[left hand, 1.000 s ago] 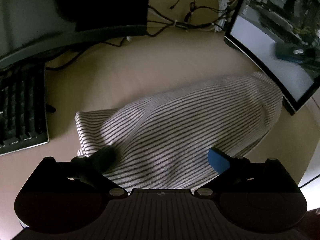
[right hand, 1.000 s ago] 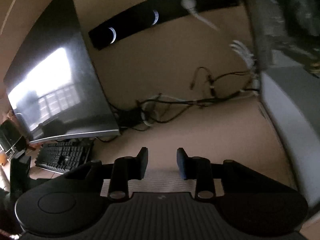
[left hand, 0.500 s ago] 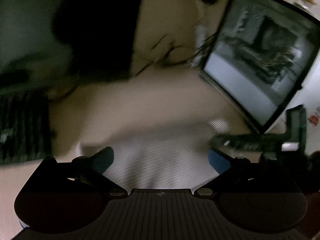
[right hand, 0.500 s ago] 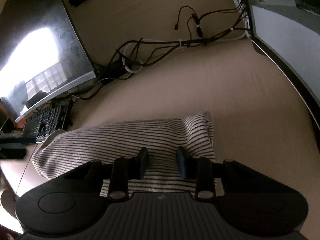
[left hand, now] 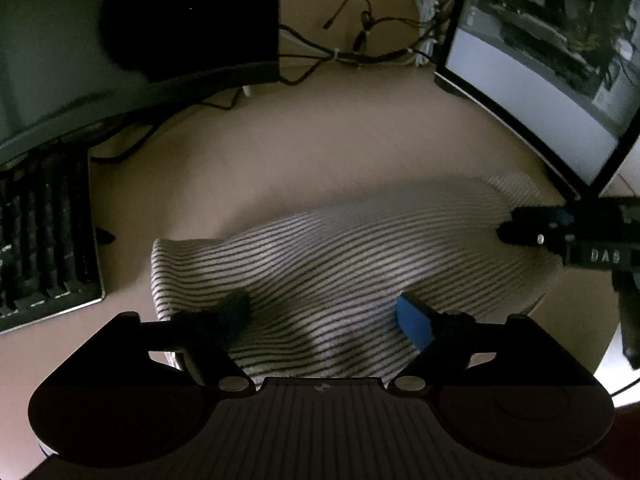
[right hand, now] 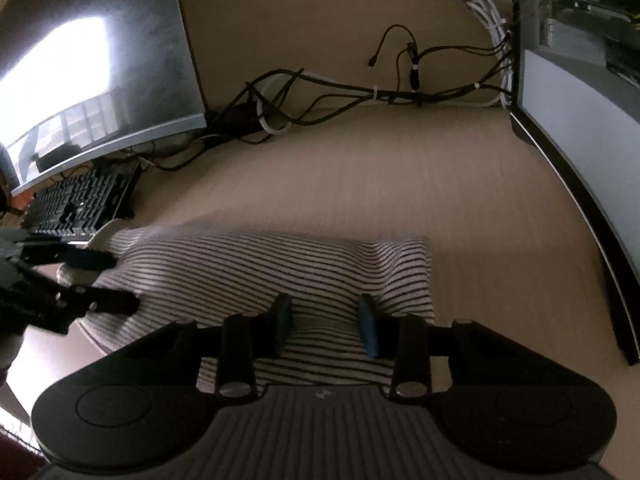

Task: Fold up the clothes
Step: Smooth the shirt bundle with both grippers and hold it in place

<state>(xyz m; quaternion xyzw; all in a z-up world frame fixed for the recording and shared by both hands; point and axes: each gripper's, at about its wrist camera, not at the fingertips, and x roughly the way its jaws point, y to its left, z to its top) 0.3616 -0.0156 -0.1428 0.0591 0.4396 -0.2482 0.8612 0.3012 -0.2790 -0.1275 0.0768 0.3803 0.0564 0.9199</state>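
Observation:
A white garment with thin dark stripes [left hand: 340,256] lies folded on the beige desk, also in the right wrist view [right hand: 248,268]. My left gripper [left hand: 324,316] is wide open just above the garment's near left part, fingers straddling the cloth. My right gripper [right hand: 326,324] is open, narrower, over the garment's near right part. The right gripper also shows at the garment's right end in the left wrist view [left hand: 560,232]. The left gripper shows at the garment's left end in the right wrist view [right hand: 80,280].
A keyboard [left hand: 44,232] lies left of the garment. A dark monitor [right hand: 92,64] stands at the back left, a lit monitor [left hand: 552,68] at the right. Tangled cables [right hand: 360,88] run along the back of the desk [right hand: 400,168].
The left gripper swung up and came back down over the garment. The right gripper tilted down from the wall and moved closer, so the garment now lies between its fingers.

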